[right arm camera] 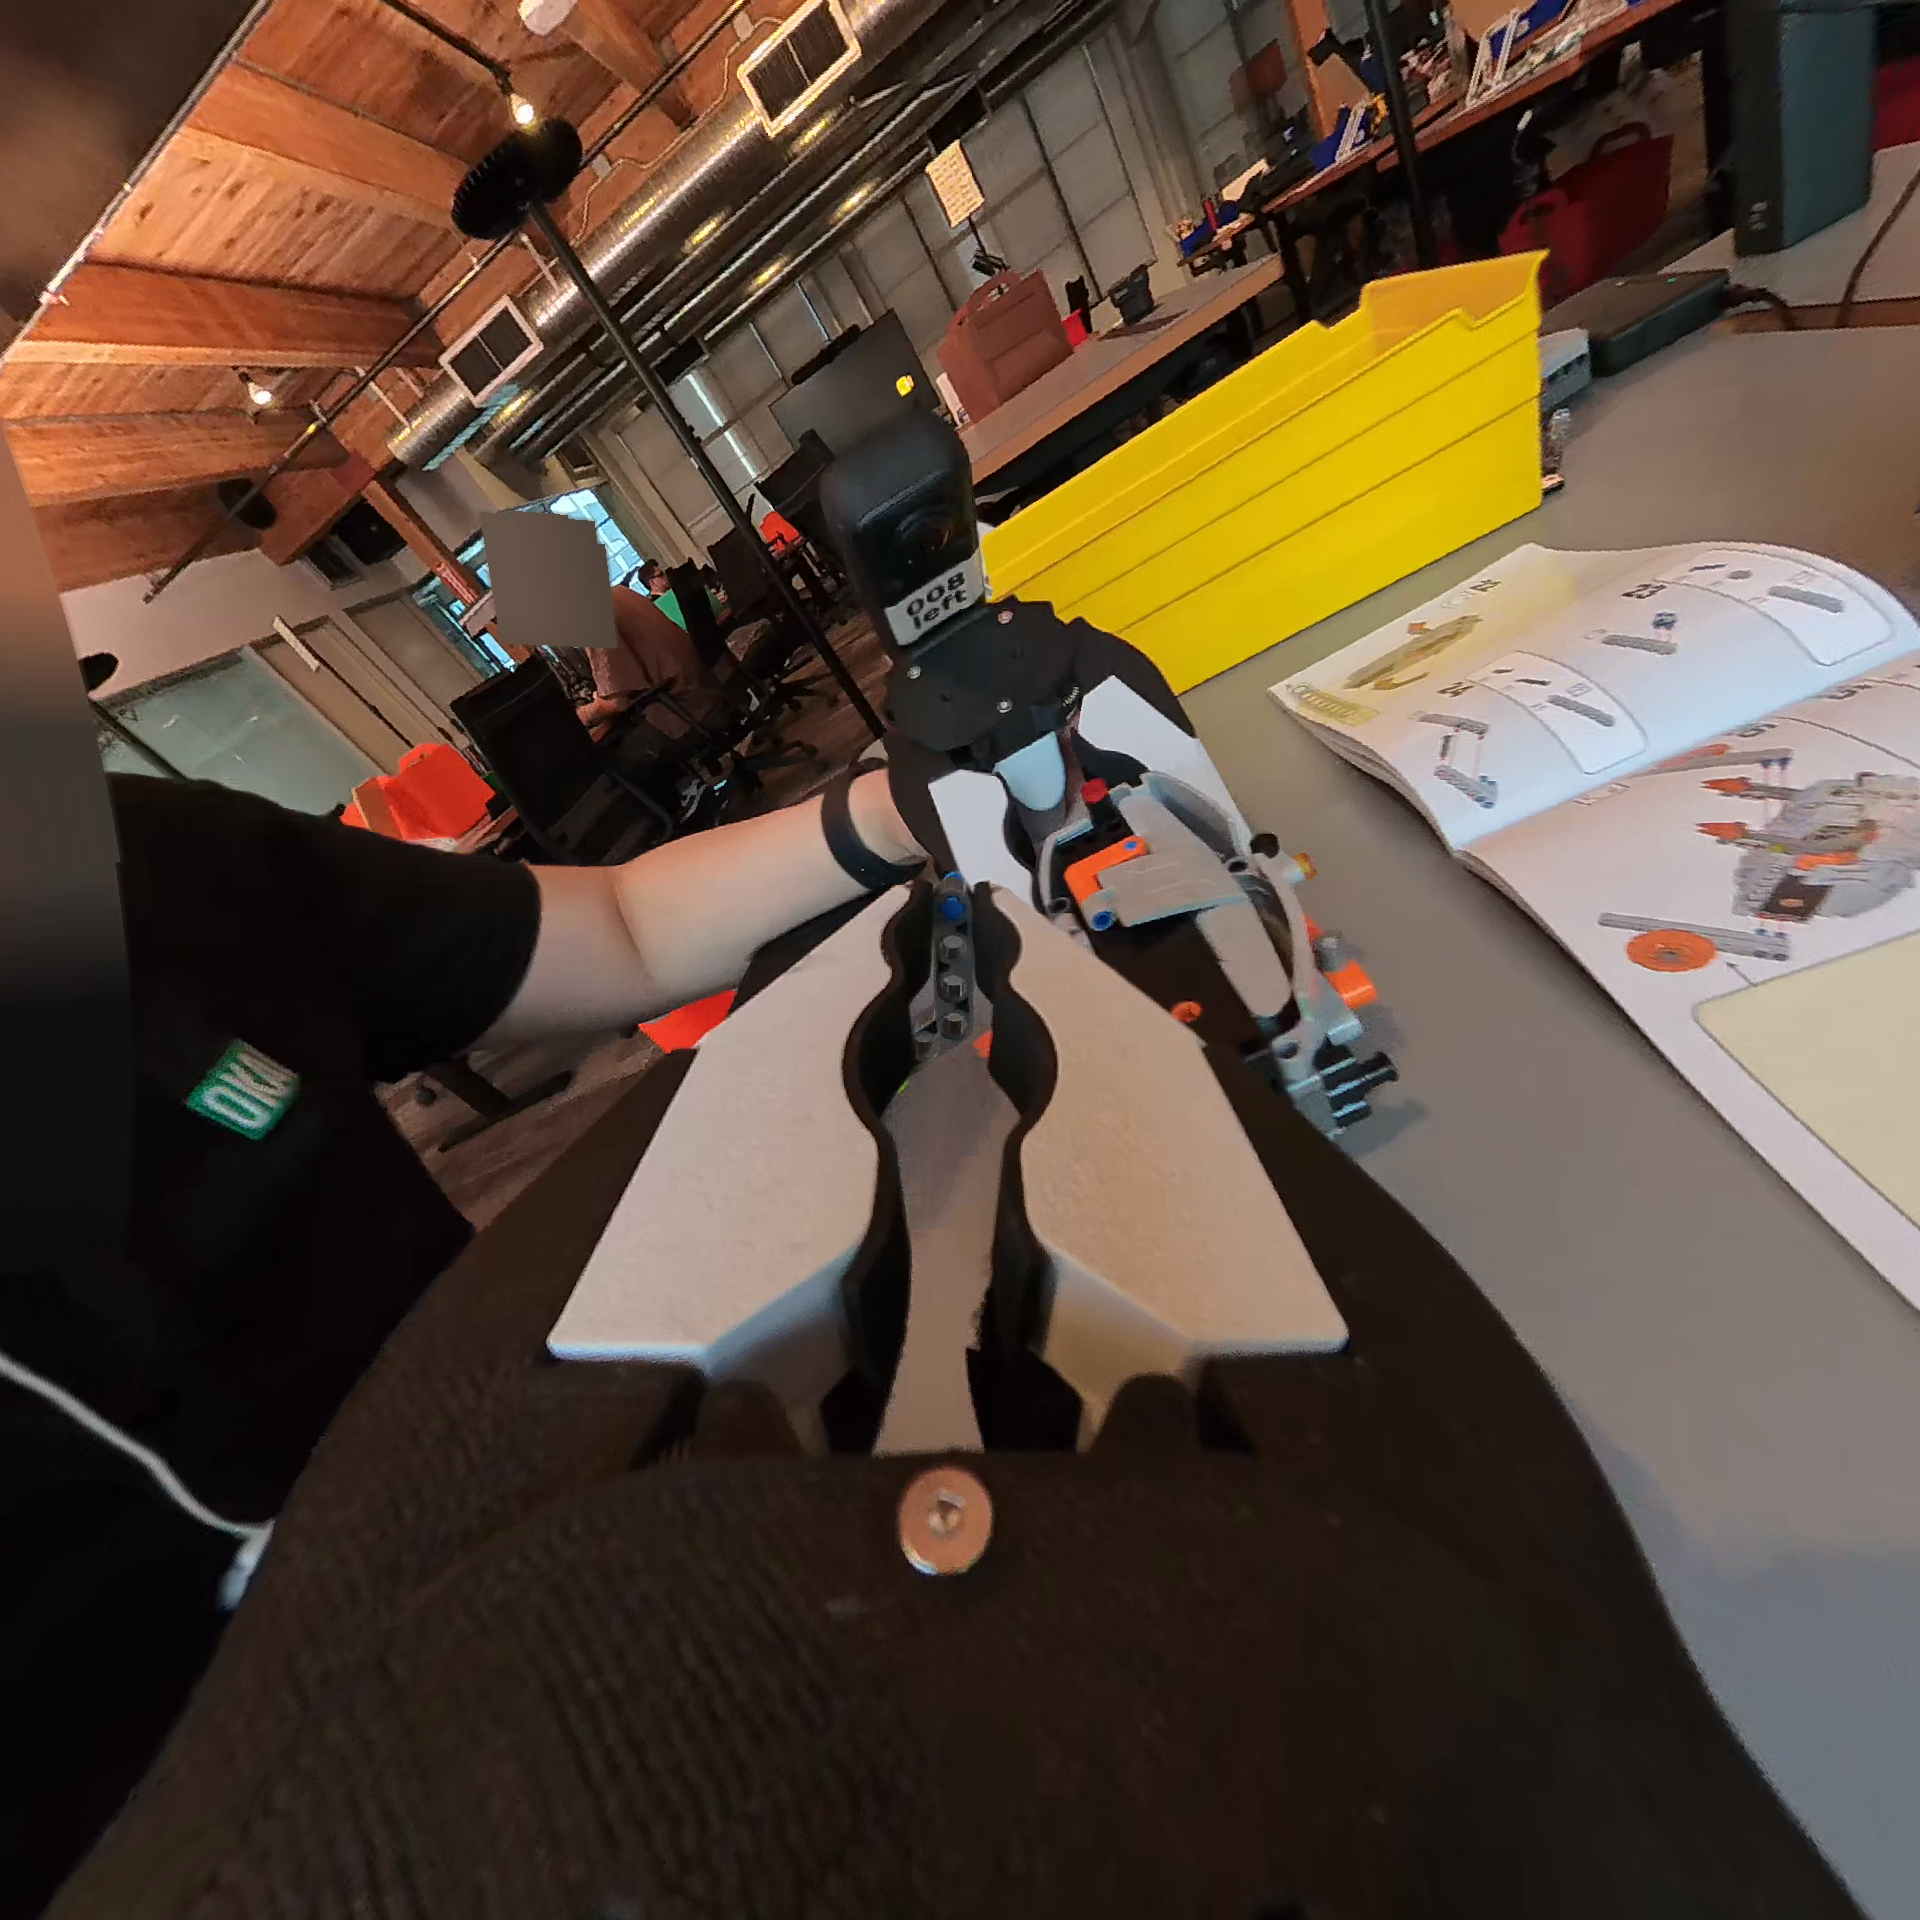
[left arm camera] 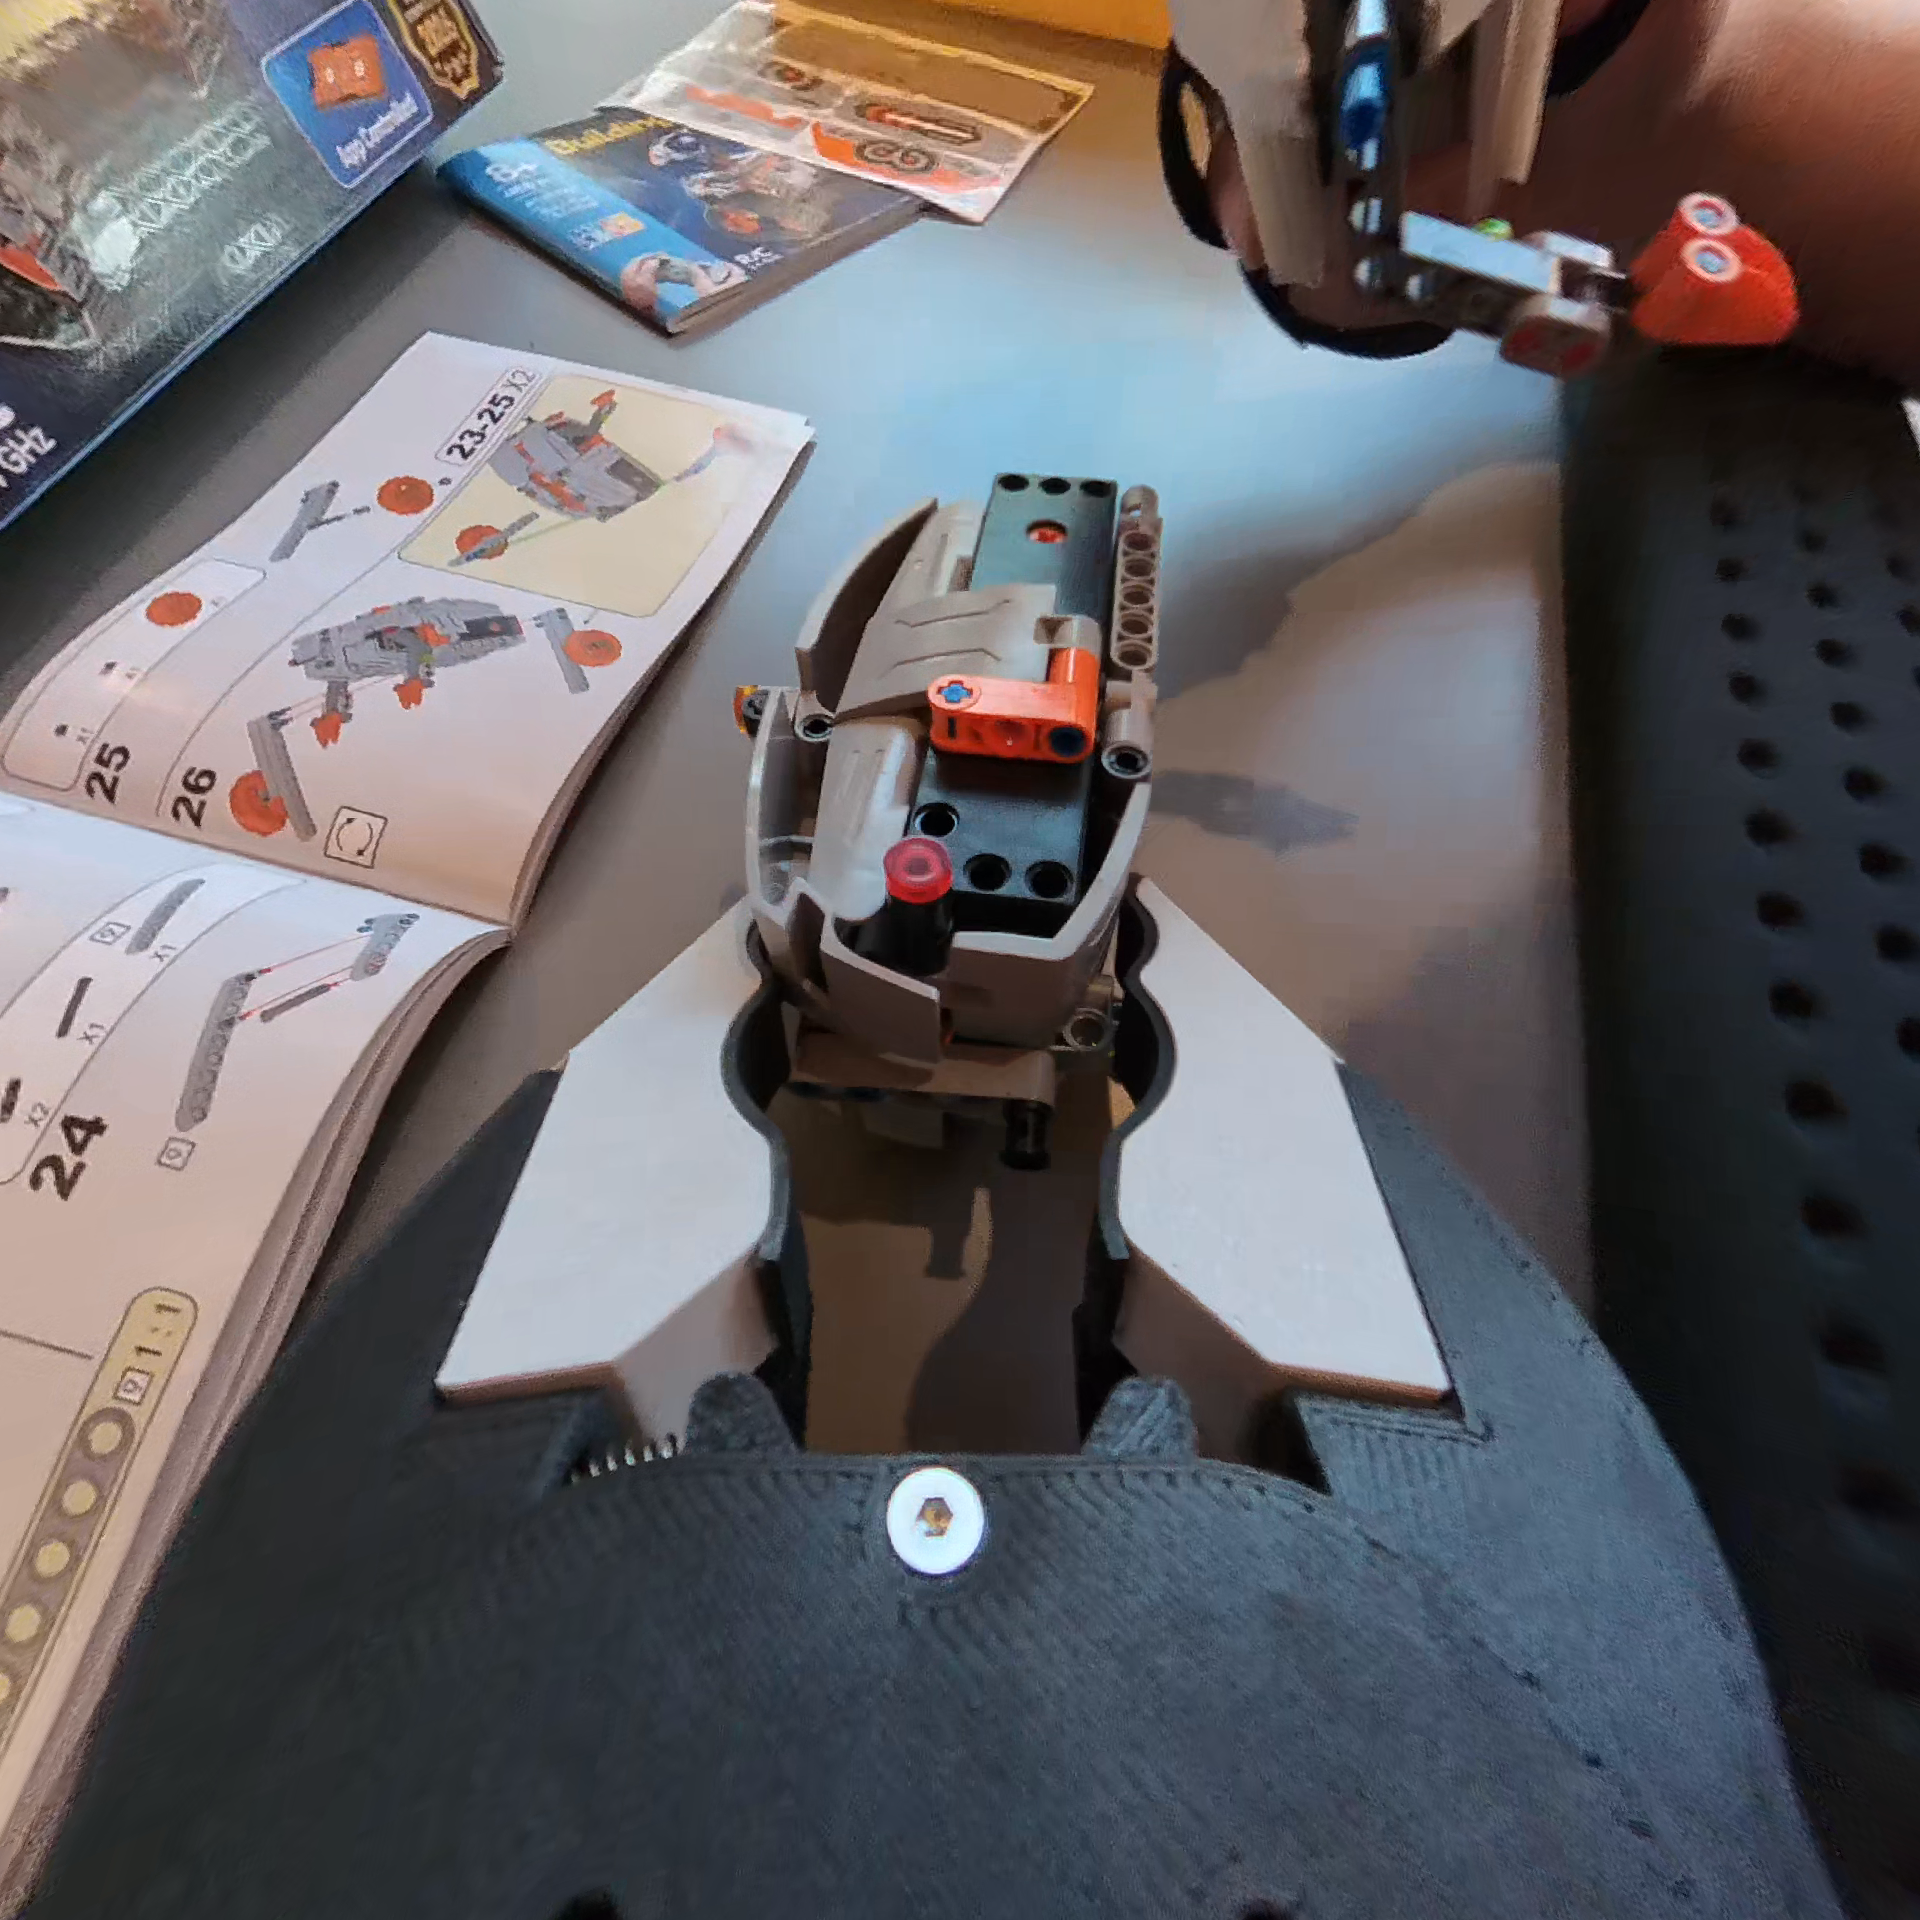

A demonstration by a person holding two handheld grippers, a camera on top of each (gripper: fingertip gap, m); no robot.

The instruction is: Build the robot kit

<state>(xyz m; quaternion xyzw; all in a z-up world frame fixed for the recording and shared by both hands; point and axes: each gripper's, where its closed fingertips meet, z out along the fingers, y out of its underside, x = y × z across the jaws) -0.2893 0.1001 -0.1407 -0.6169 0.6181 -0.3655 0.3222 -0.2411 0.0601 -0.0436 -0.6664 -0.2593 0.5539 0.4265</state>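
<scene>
The brick-built model [left arm camera: 951, 769] stands on the table [left arm camera: 1351, 644], clamped between the left gripper [left arm camera: 940, 997] fingers. The open instruction booklet [left arm camera: 395, 644] lies to its left. A folded leaflet [left arm camera: 675, 218] lies beyond that booklet.

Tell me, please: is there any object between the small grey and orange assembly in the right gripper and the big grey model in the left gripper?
Nothing visible. The right gripper holds the small assembly above the table, and only bare surface shows between it and the model in the left gripper.
</scene>
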